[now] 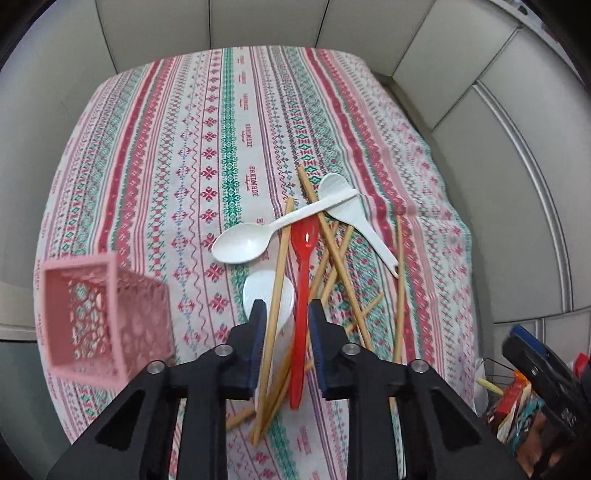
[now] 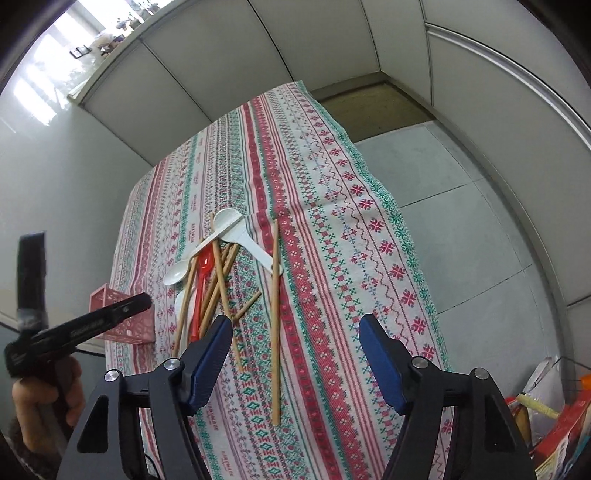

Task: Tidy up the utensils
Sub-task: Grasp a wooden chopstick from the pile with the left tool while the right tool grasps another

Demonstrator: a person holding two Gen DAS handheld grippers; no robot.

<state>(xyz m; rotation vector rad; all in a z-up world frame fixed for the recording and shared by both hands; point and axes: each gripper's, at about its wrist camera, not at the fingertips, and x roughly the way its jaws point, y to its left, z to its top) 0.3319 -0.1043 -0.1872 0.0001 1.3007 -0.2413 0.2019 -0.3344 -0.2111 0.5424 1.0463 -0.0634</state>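
Left wrist view: your left tool (image 1: 284,314) stands narrow over the red spoon (image 1: 302,280), not gripping; your right tool (image 2: 295,332) gapes wide above one chopstick (image 2: 275,321).

Office cubicle, grey partition panels (image 1: 258,22)

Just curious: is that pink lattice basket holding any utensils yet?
Empty: the pink lattice basket shows only bare walls inside; the utensils lie on the tablecloth.

A red spoon (image 1: 303,295), white spoons (image 1: 243,243) and wooden chopsticks (image 1: 275,295) lie crisscrossed beside a pink basket (image 1: 107,314).
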